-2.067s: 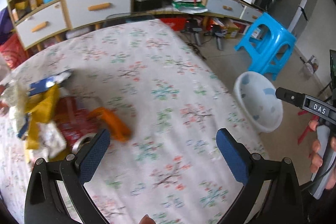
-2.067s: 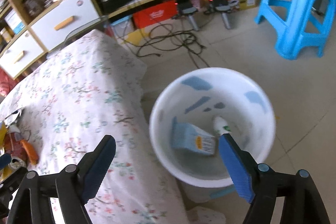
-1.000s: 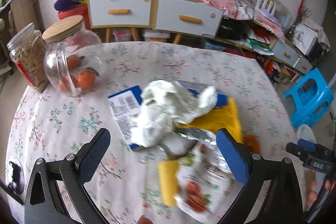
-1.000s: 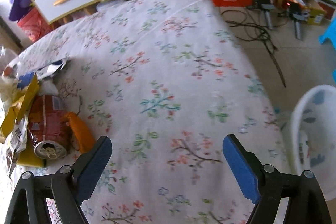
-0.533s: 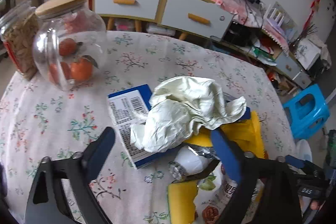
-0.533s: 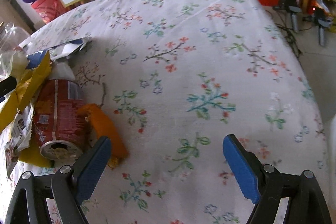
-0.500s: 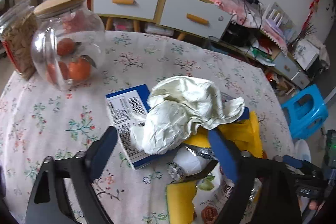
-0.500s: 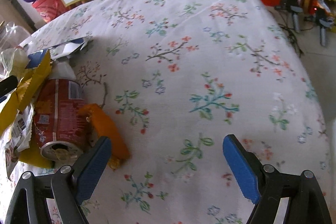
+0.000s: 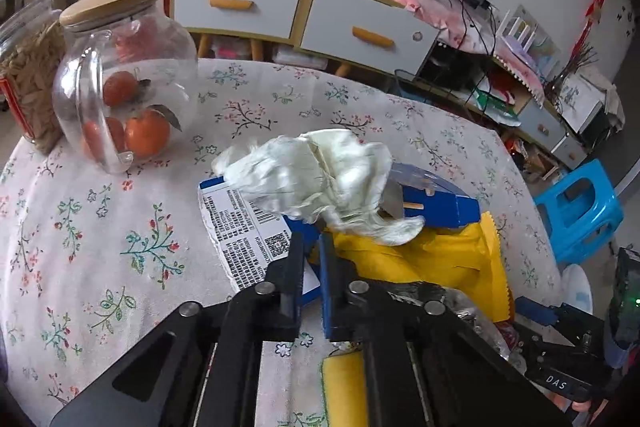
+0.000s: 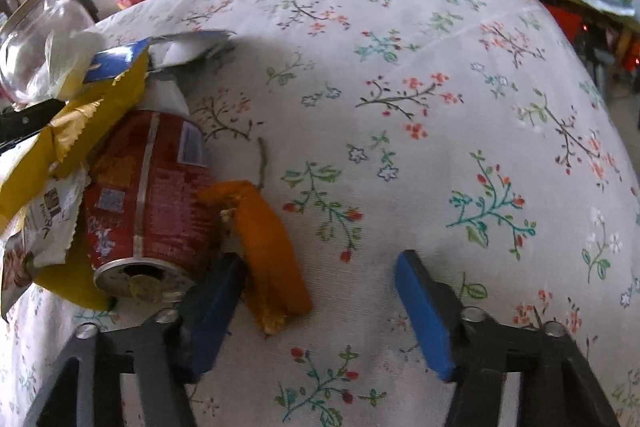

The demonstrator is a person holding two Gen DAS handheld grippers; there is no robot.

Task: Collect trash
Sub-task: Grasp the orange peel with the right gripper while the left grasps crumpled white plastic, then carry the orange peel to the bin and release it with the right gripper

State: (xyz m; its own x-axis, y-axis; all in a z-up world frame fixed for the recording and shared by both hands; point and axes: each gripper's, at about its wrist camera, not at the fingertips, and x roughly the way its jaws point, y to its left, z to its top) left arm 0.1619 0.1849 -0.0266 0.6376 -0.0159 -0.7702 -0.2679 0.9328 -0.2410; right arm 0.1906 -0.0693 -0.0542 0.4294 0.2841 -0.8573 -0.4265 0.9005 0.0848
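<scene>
Floral cloth covers the counter (image 10: 440,75), and the trash heap sits on it with the red can (image 10: 148,199) as our marker. Closest in, the right hand-held gripper (image 10: 320,307) has its blue pads spread wide apart, holding nothing; its left pad is right beside the can's open end, with the orange peel (image 10: 268,247) lying between the pads, against the can's side. On the can's other side, a torn snack wrapper (image 10: 44,223) and the yellow bag (image 10: 80,131) drape over it.

Over on the left wrist view, the left hand-held gripper (image 9: 311,267) has its pads drawn almost together, a narrow slit between them, at the edge of the blue-and-white box (image 9: 256,227); whether they pinch anything, I cannot tell. Just beyond the tips a crumpled white bag (image 9: 320,183) sits atop the box and the yellow bag, slightly blurred. Farther past the heap stands a glass jar of oranges (image 9: 124,91) with a wooden lid, then the drawer cabinet (image 9: 300,15) at the back. Off the counter's edge, a blue stool (image 9: 580,211).
</scene>
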